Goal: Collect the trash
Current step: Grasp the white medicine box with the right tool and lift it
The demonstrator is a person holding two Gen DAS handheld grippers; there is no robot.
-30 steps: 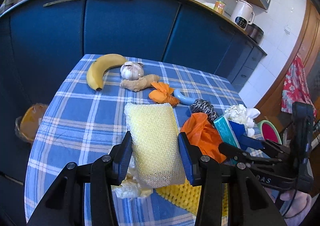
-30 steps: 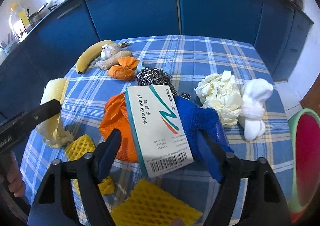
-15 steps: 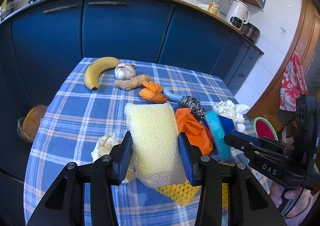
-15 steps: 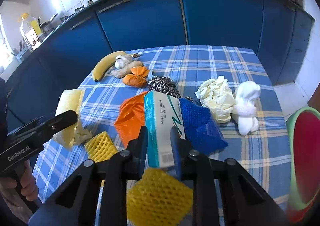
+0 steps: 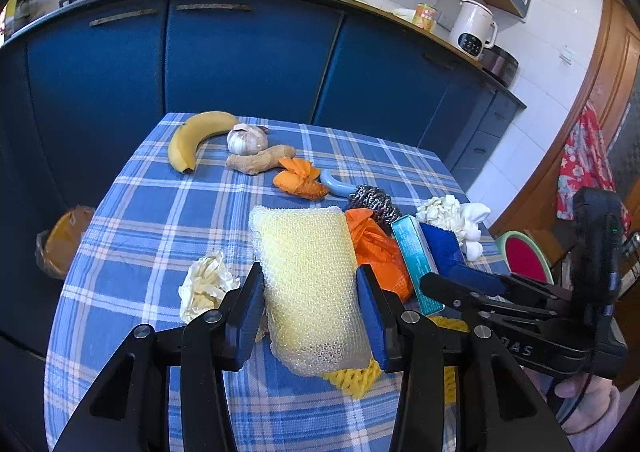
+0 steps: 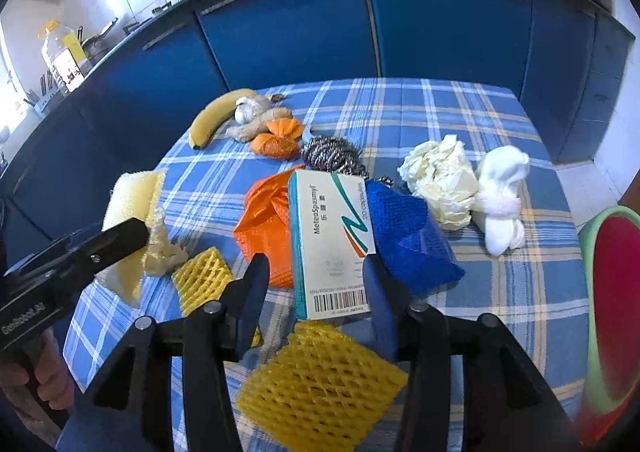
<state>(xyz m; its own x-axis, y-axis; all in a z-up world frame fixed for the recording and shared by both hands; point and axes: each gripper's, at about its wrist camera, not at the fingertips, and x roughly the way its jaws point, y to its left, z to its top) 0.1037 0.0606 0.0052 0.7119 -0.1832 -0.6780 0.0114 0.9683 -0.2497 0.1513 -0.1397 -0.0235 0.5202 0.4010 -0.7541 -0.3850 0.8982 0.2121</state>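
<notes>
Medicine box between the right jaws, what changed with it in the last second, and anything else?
The right gripper pinched the medicine box up on edge, and its jaws have just been opening again; a gap now shows beside the box. The left gripper, shut on the yellow sponge, pulled back, uncovering the crumpled paper. Banana and garlic stayed put.

A blue-and-white plaid tablecloth (image 6: 460, 107) carries a yellow banana (image 5: 192, 135), a pale yellow mesh sponge (image 5: 310, 284), yellow foam netting (image 6: 320, 384) and an orange bag (image 6: 264, 223). A white box (image 6: 332, 244) with teal and red stripes lies beside a royal-blue cloth (image 6: 408, 240), with cream crumpled paper (image 6: 440, 179) and a white sock (image 6: 502, 195) to the right. Deep blue cabinets (image 5: 248, 55) stand at the far side.
</notes>
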